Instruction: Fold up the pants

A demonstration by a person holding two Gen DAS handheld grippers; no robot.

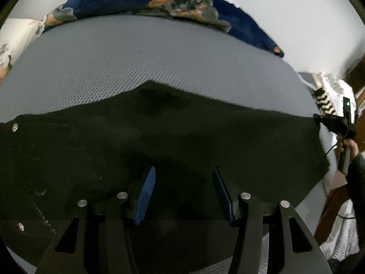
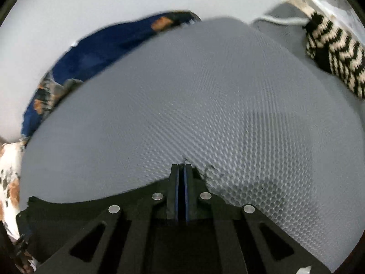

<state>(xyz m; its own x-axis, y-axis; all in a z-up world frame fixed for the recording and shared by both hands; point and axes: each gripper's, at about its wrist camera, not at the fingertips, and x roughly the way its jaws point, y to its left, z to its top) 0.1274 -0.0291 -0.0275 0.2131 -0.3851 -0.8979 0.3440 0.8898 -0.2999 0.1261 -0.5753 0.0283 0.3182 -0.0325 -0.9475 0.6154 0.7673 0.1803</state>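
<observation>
The black pants (image 1: 159, 141) lie spread across the near part of a grey mesh-covered bed (image 1: 148, 57). Only the left wrist view shows their full spread, with the left tool (image 1: 184, 178) hanging released above them, fingers wide. The right wrist view shows the right tool (image 2: 181, 171) clenched on the pants' edge. Beyond lies bare mesh, bordered by a blue patterned blanket (image 1: 141, 0) and a striped knit (image 2: 333, 52).
</observation>
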